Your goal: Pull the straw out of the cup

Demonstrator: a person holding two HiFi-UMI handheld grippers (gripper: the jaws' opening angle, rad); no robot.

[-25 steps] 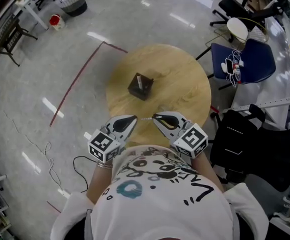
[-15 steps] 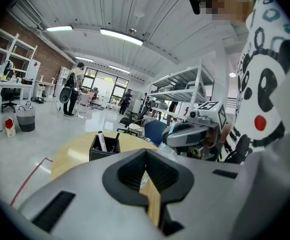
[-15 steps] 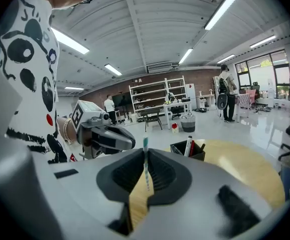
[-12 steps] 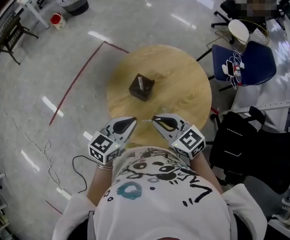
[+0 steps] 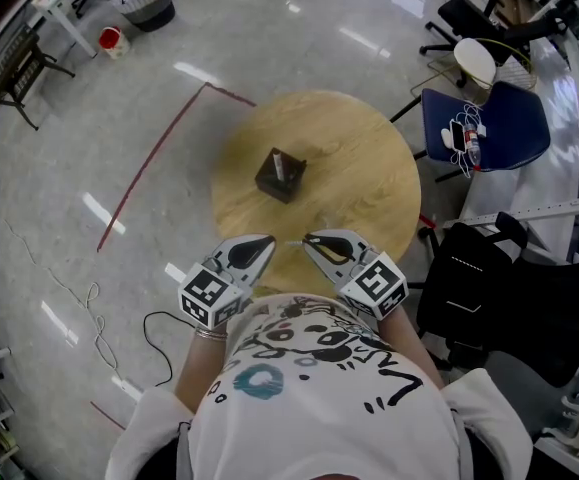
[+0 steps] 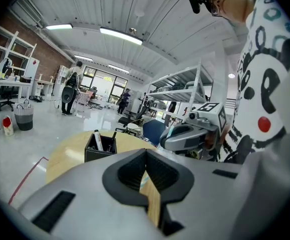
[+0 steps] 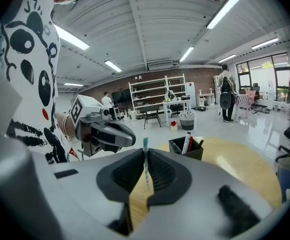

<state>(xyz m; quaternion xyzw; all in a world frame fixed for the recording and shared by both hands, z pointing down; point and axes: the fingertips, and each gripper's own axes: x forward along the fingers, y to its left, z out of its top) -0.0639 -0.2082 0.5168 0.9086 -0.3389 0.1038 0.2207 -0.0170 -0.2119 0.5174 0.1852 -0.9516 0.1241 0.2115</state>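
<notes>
Straw (image 7: 145, 144): lower end hidden between right tool (image 7: 146, 152) jaws closed on it. In left gripper view only a striped sliver shows inside left tool (image 6: 146, 153) closed jaws. Head view: surface (image 5: 369, 168) near edge covered by both tools and shirt (image 5: 319, 378). Black box (image 5: 281, 174) contents too small.

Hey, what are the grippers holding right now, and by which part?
The right gripper pinches the striped straw near one end; the rest pokes out past its tips. The left gripper looks shut, possibly on the far end.
</notes>
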